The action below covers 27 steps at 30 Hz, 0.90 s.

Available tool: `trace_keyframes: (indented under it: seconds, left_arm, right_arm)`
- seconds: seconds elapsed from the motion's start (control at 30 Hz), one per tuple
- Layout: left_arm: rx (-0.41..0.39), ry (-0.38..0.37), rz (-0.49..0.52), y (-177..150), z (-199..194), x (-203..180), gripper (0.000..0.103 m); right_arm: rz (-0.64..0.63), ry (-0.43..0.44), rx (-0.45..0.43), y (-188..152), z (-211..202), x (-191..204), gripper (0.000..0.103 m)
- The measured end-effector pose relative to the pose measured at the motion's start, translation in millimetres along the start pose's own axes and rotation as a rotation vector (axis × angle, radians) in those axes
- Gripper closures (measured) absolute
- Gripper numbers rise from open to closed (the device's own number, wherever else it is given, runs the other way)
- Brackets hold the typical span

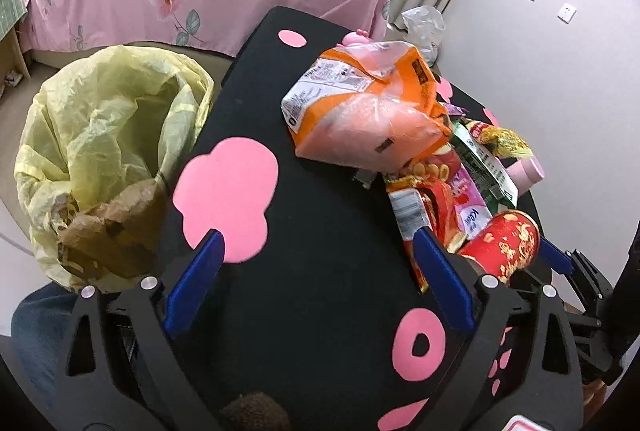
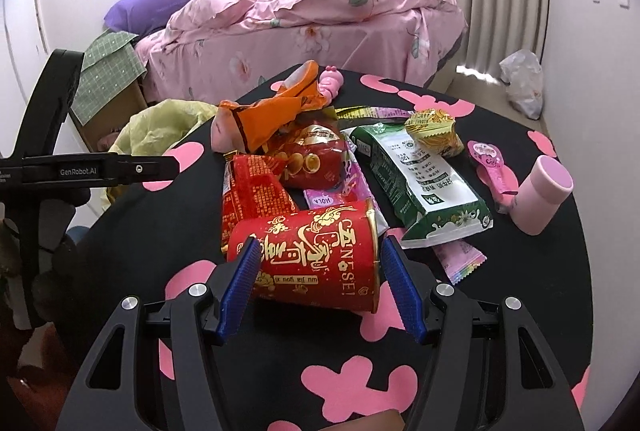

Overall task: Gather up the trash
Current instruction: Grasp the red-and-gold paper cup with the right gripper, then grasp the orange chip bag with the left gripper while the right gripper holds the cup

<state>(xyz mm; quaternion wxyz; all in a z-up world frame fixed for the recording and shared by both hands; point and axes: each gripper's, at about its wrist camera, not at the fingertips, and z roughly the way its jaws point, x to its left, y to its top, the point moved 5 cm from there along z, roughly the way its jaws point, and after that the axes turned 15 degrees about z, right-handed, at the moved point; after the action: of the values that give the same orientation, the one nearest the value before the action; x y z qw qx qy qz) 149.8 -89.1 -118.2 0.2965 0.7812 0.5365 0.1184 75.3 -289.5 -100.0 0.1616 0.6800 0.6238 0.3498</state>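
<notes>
A heap of snack wrappers lies on the black table point(image 2: 520, 311) with pink shapes. A red paper cup point(image 2: 320, 255) with gold lettering lies on its side at the near end of the heap. My right gripper point(image 2: 320, 263) is shut on it, one blue finger against each side. The same red cup point(image 1: 504, 243) shows at the right of the left wrist view. My left gripper point(image 1: 318, 255) is open over bare table, with nothing between its fingers. An orange bag point(image 1: 360, 111) tops the heap ahead of it. A bin lined with a yellow bag point(image 1: 100, 151) stands left of the table.
A green and white pouch point(image 2: 416, 183), a yellow wrapper point(image 2: 434, 129), a pink cylinder point(image 2: 544, 195) and a pink toy point(image 2: 494, 167) lie further right. A pink bed point(image 2: 304, 31) stands behind. A white plastic bag point(image 2: 522, 83) sits on the floor by the curtain.
</notes>
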Motion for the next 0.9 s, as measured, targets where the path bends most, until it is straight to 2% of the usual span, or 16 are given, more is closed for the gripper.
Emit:
trace_keyframes:
  seconds: [0.17, 0.27, 0.37, 0.4, 0.47, 0.5, 0.57, 0.67, 0.9]
  left_arm:
    - [-0.012, 0.006, 0.008, -5.9, -5.8, -1.4, 0.013]
    - [-0.019, 0.023, 0.029, -10.1, -9.1, -1.8, 0.013]
    - [-0.021, 0.016, 0.031, -15.3, -10.2, -0.5, 0.013]
    - [-0.023, 0.011, 0.027, -16.8, -10.7, 0.3, 0.013]
    - [-0.028, 0.007, 0.019, -18.4, -11.9, 2.1, 0.013]
    - [-0.033, 0.004, 0.016, -18.6, -13.0, 2.9, 0.013]
    - [-0.041, -0.003, 0.013, -17.8, -14.1, 3.2, 0.013]
    - [-0.058, -0.021, 0.011, -15.1, -15.7, 1.7, 0.013]
    - [-0.138, -0.101, 0.009, 17.9, -10.6, -10.3, 0.013]
  right_arm:
    - [0.026, 0.074, 0.0, 6.4, 2.4, -0.2, 0.044]
    - [0.055, 0.088, 0.015, 12.7, 13.4, -11.1, 0.044]
    - [0.141, 0.206, 0.086, 18.8, 24.3, -22.9, 0.044]
    - [0.164, 0.234, 0.106, 19.4, 26.6, -24.8, 0.047]
    - [0.184, 0.294, 0.131, 18.1, 26.1, -22.4, 0.066]
    - [0.189, 0.318, 0.133, 17.5, 22.5, -20.8, 0.069]
    - [0.178, 0.344, 0.123, 16.0, 14.3, -17.1, 0.081]
    - [0.161, 0.325, 0.084, 15.0, -5.2, -17.5, 0.095]
    - [0.072, 0.133, -0.033, 15.0, -41.0, -34.9, 0.097]
